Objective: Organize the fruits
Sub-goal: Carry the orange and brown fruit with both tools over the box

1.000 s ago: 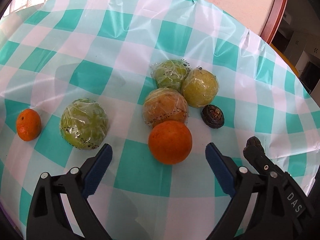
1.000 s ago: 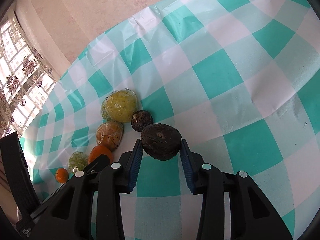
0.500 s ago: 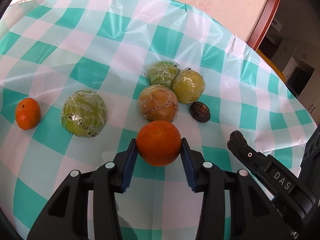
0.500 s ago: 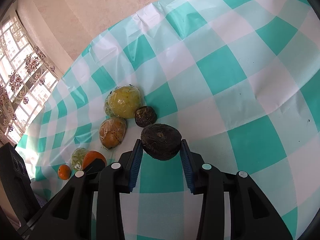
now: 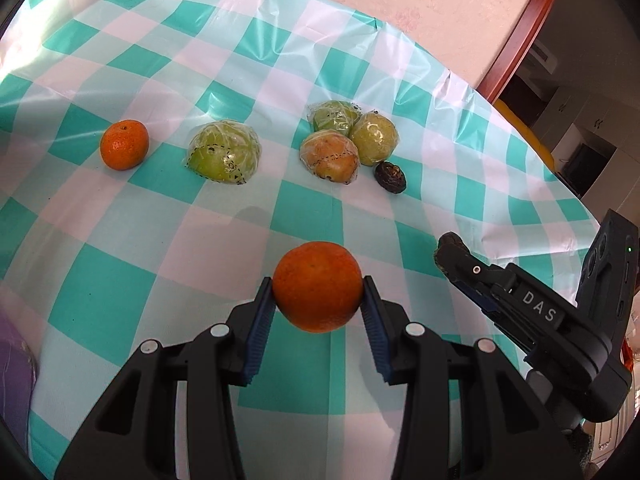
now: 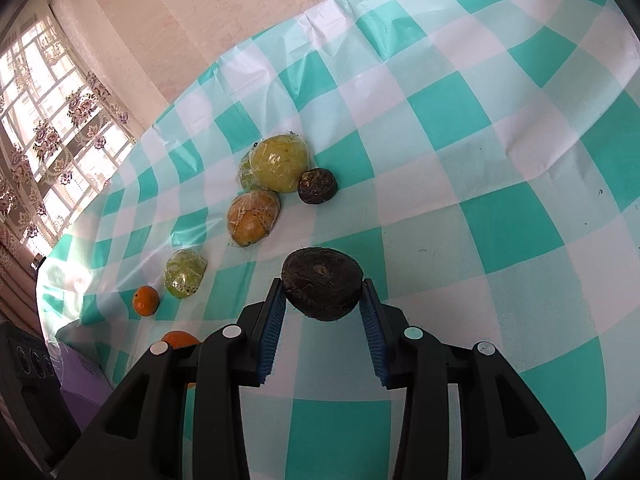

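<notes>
The big orange (image 5: 318, 286) is pinched in the left gripper (image 5: 319, 300), off the checked tablecloth (image 5: 120, 300), probably so it can go beside the small orange (image 5: 124, 144). The right gripper (image 6: 323, 300) is clamped on a dark brown fruit (image 6: 322, 289), likely headed for its twin (image 6: 317, 186) next to the wrapped fruits (image 6: 276, 164).

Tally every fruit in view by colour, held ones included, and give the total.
Orange: 2, large orange in left claw, small orange.
Plastic-wrapped green-yellow: 4.
Dark brown: 2 in right claw.
Total: 8
</notes>
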`<state>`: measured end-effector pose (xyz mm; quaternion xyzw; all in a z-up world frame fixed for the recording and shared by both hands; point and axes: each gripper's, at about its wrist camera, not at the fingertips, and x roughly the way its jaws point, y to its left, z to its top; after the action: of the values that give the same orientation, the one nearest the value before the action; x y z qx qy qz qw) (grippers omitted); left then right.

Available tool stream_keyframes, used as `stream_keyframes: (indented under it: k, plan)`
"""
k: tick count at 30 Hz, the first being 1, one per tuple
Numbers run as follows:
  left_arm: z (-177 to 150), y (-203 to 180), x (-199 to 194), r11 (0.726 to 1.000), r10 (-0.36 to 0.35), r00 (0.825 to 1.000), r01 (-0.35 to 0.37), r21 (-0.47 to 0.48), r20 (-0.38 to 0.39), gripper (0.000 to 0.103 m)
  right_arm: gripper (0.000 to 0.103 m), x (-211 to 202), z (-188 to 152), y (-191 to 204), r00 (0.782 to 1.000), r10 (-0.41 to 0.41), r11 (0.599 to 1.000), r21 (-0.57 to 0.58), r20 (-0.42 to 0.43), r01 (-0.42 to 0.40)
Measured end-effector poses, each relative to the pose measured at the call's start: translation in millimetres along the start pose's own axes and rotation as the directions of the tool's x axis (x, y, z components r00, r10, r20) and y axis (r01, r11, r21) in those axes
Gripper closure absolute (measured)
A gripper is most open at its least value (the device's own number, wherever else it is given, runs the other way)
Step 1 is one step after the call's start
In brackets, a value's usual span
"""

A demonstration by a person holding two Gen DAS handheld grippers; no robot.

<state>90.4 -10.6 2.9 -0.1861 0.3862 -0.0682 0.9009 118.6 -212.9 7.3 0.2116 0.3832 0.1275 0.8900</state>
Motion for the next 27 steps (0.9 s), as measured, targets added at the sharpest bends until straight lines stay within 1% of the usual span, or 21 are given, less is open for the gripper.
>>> stream_keyframes:
  k: [6,11,17,21,27]
  plan:
    - [-28,6,-29,1.0,0.005,1.0,-0.005,0.003,-0.003,0.06,0.064,-16,-26,12,1.0,0.019,0.999,-0.038,-0.023,-0.02]
    - [-50,16,-55,1.0,0.006,1.0,-0.006,-0.02,0.008,0.06,0.064,-31,-50,23,0.999,0.032,0.996,-0.083,-0.045,-0.035]
    - [-74,30,-87,0.999,0.03,0.999,-0.029,-0.024,0.041,0.06,0.064,-48,-74,32,0.996,0.049,0.99,-0.125,-0.072,-0.058]
    - [-84,36,-104,0.998,0.05,0.996,-0.048,-0.032,0.072,0.06,0.064,-56,-89,37,0.994,0.055,0.987,-0.146,-0.097,-0.069]
    - [-92,37,-117,0.997,0.077,0.992,-0.076,-0.018,0.101,0.06,0.064,-65,-102,43,0.993,0.058,0.983,-0.17,-0.105,-0.075]
